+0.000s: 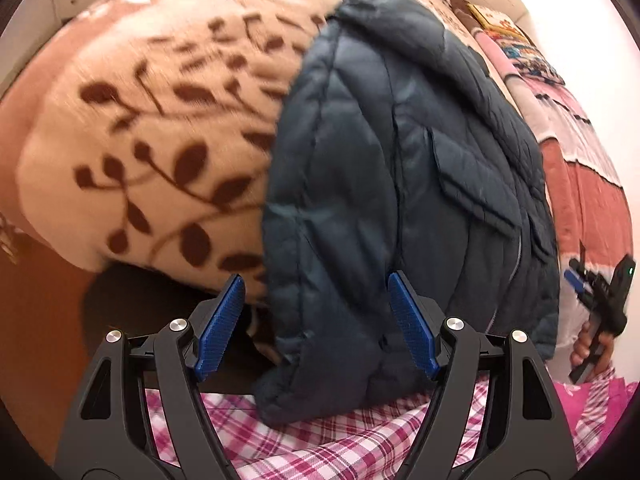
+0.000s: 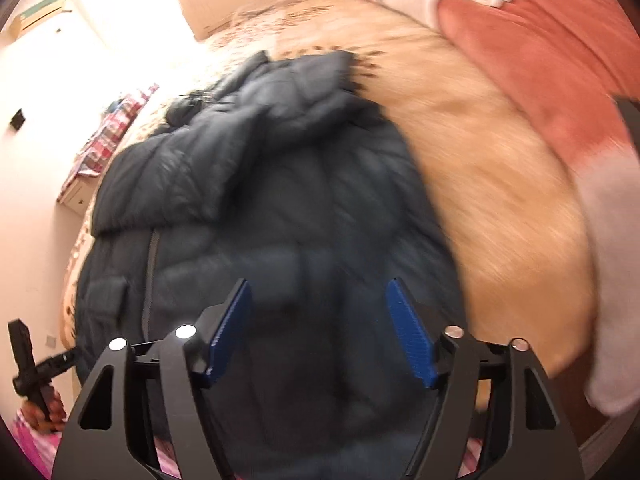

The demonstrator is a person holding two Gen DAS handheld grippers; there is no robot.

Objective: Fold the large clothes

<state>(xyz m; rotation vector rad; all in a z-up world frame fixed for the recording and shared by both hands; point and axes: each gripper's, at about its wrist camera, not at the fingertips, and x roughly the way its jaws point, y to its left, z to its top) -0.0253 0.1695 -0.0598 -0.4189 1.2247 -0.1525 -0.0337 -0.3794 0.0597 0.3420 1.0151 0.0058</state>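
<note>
A dark blue quilted puffer jacket (image 1: 400, 184) lies lengthwise on the bed, its hem hanging over the near edge; it also fills the middle of the right wrist view (image 2: 280, 216), where one sleeve is folded across the chest. My left gripper (image 1: 316, 292) is open, its blue pads (image 1: 222, 324) on either side of the jacket's lower left hem, nothing gripped. My right gripper (image 2: 318, 296) is open just above the jacket's lower front. Each gripper shows in the other's view, the right one (image 1: 600, 296) and the left one (image 2: 36, 364).
A cream blanket with brown leaf print (image 1: 152, 152) covers the bed. A pink and red blanket (image 2: 552, 48) lies on the far side. Pink checked cloth (image 1: 320, 432) is below the grippers. A wall and a white drawer unit (image 2: 80, 192) stand beyond the bed.
</note>
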